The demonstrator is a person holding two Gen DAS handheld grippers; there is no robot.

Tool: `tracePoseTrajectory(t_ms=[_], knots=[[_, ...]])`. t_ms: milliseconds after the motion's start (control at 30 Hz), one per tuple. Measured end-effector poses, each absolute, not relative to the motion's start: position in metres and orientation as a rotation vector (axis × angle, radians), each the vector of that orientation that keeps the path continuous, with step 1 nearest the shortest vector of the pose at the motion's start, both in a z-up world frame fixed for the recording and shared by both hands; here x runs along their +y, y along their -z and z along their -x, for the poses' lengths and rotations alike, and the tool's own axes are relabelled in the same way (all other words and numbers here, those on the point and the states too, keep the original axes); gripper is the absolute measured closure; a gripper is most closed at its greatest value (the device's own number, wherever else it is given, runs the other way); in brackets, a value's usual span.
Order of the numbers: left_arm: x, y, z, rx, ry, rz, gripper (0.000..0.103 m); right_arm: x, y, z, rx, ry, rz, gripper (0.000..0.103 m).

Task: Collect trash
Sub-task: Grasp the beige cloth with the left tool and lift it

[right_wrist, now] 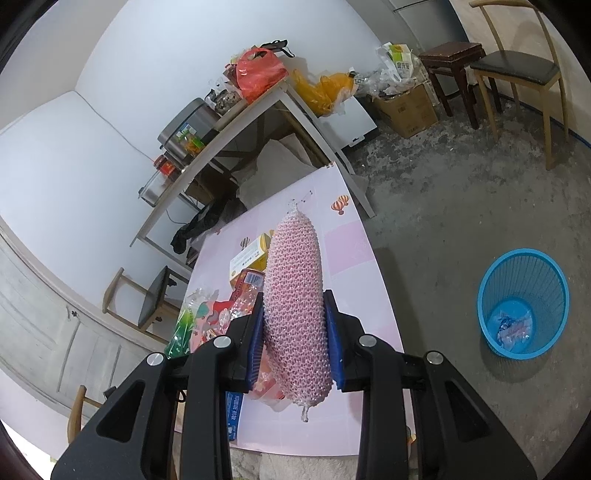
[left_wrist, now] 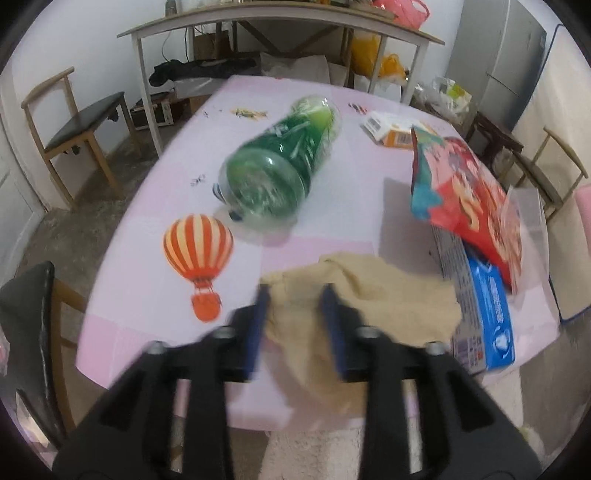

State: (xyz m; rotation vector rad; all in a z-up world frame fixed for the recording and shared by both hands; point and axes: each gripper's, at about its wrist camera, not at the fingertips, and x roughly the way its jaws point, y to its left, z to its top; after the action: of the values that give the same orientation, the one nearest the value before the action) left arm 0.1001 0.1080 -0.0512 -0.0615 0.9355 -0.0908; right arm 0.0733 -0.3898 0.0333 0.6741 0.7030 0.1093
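A crumpled beige paper towel [left_wrist: 369, 295] lies at the near edge of the pink table [left_wrist: 351, 192]. My left gripper [left_wrist: 295, 291] stands open over it, its blue pads apart with the towel's left part between them. Farther back a green plastic bottle [left_wrist: 280, 166] lies on its side. A red snack bag [left_wrist: 469, 199] rests on a blue box [left_wrist: 487, 314] at the right. My right gripper [right_wrist: 293, 302] is shut on a pink foam net sleeve [right_wrist: 293, 258], held above the table's edge. A blue wastebasket [right_wrist: 522, 302] stands on the floor to the right, with some trash inside.
A small orange and white carton [left_wrist: 391, 129] sits at the table's far right. A cluttered side table [left_wrist: 280, 14] stands behind. Wooden chairs [left_wrist: 81, 122] flank the pink table, and one dark chair back [left_wrist: 33, 314] is close at the lower left. Bare concrete floor [right_wrist: 461, 192] surrounds the wastebasket.
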Motion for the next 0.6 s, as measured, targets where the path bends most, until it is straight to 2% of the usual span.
tracePoseTrajectory(t_ms=[67, 233, 400, 600], knots=[[0.110, 0.051, -0.098, 0.930, 0.087, 0.062, 0.051, -0.389, -0.033, -0.076, 0.707, -0.109, -0.674, 0.074], [0.121, 0.029, -0.083, 0.809, 0.125, 0.129, 0.039, -0.386, -0.033, -0.082, 0.718, -0.118, -0.667, 0.074], [0.102, 0.035, -0.088, 0.823, 0.231, 0.075, 0.038, -0.380, -0.028, -0.090, 0.736, -0.136, -0.664, 0.074], [0.077, 0.077, -0.099, 0.981, 0.272, 0.016, 0.038, -0.380, -0.024, -0.092, 0.749, -0.145, -0.668, 0.074]])
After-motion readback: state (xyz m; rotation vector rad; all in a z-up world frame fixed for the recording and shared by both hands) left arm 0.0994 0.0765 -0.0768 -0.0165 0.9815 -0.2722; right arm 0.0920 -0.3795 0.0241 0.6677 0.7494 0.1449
